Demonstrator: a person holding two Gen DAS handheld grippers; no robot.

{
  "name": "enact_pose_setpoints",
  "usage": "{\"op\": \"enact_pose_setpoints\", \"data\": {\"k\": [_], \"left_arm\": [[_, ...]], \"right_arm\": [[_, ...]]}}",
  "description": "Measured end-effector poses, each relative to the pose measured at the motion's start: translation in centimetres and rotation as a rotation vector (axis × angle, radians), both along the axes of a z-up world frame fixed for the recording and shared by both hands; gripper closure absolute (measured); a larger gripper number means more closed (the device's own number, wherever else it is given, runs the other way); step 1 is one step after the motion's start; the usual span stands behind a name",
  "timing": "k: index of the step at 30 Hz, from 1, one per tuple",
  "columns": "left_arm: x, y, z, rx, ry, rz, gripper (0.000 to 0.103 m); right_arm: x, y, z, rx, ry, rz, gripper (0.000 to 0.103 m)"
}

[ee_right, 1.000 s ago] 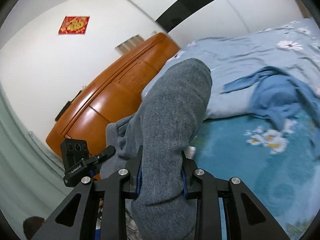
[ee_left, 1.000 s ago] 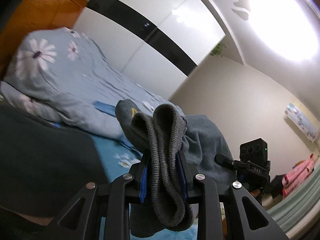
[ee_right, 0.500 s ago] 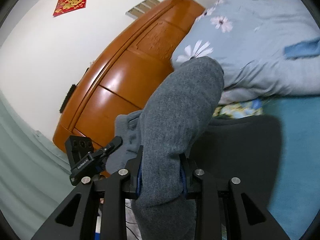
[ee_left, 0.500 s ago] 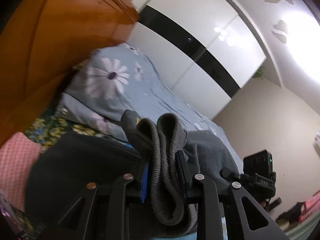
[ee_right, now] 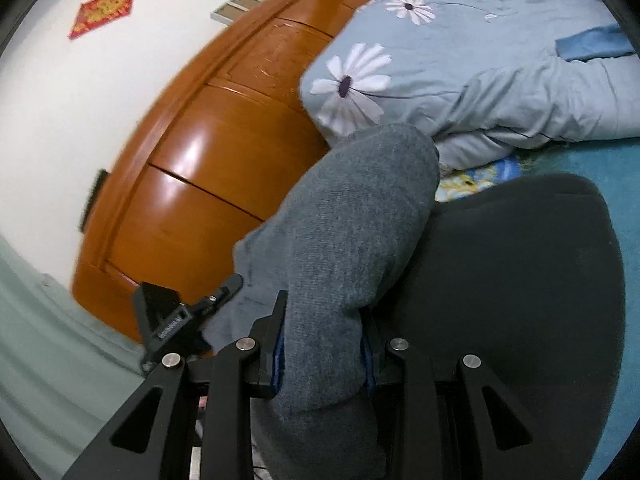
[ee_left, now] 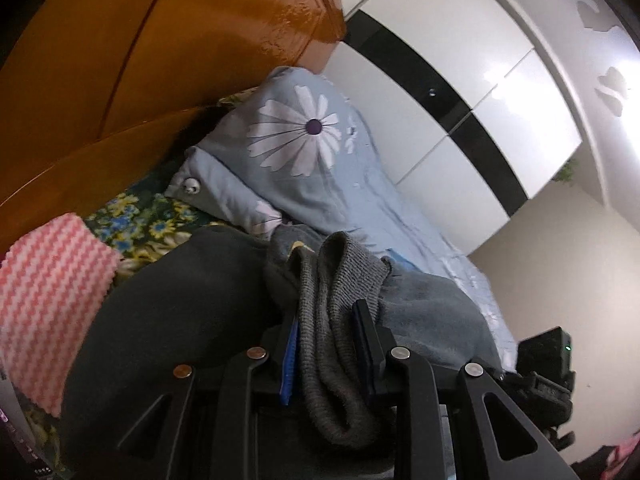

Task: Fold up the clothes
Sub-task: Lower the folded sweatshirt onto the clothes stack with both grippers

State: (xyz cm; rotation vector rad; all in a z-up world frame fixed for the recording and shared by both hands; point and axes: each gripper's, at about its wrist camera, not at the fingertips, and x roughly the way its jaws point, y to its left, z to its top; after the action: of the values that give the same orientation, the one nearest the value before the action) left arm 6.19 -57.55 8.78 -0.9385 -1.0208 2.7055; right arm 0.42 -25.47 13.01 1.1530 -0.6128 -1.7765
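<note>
A folded grey garment with a ribbed hem is stretched between both grippers. My left gripper is shut on its ribbed edge. My right gripper is shut on the other end of the grey garment. The garment hangs just above a dark grey folded piece of clothing that lies on the bed, seen also in the right wrist view. The left gripper shows at the lower left in the right wrist view; the right gripper shows at the lower right in the left wrist view.
A light blue daisy-print quilt is heaped beside the orange wooden headboard. A pink-and-white knit cloth lies at the left. A floral pillow shows under it. Teal bedsheet lies to the right. A white wardrobe stands behind.
Both grippers have swung with the grey garment towards the headboard and lowered over the dark grey clothing. The blue garment on the bed has left the view.
</note>
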Motion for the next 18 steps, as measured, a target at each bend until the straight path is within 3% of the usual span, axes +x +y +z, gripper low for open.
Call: {"op": "enact_pose_setpoints", "data": {"k": [5, 7, 11, 16, 18], "left_arm": [[-0.1, 0.6, 0.9, -0.006, -0.018, 0.035, 0.073], [0.0, 1.4, 2.0, -0.063, -0.019, 0.048, 0.072], [0.9, 2.7, 4.3, -0.165, -0.027, 0.127, 0.068], [2.2, 6.3, 7.7, -0.330, 0.043, 0.125, 0.062], [2.3, 8.7, 8.3, -0.408, 0.049, 0.073, 0.060]], "right_arm": [[0.0, 0.0, 0.3, 0.062, 0.014, -0.009, 0.067], [0.3, 0.2, 1.0, 0.067, 0.030, 0.002, 0.065], [1.1, 1.1, 2.6, 0.104, 0.082, 0.010, 0.050], [2.2, 2.9, 5.2, 0.173, 0.188, -0.015, 0.049], [3.2, 3.2, 6.6, 0.218, 0.273, -0.026, 0.049]]}}
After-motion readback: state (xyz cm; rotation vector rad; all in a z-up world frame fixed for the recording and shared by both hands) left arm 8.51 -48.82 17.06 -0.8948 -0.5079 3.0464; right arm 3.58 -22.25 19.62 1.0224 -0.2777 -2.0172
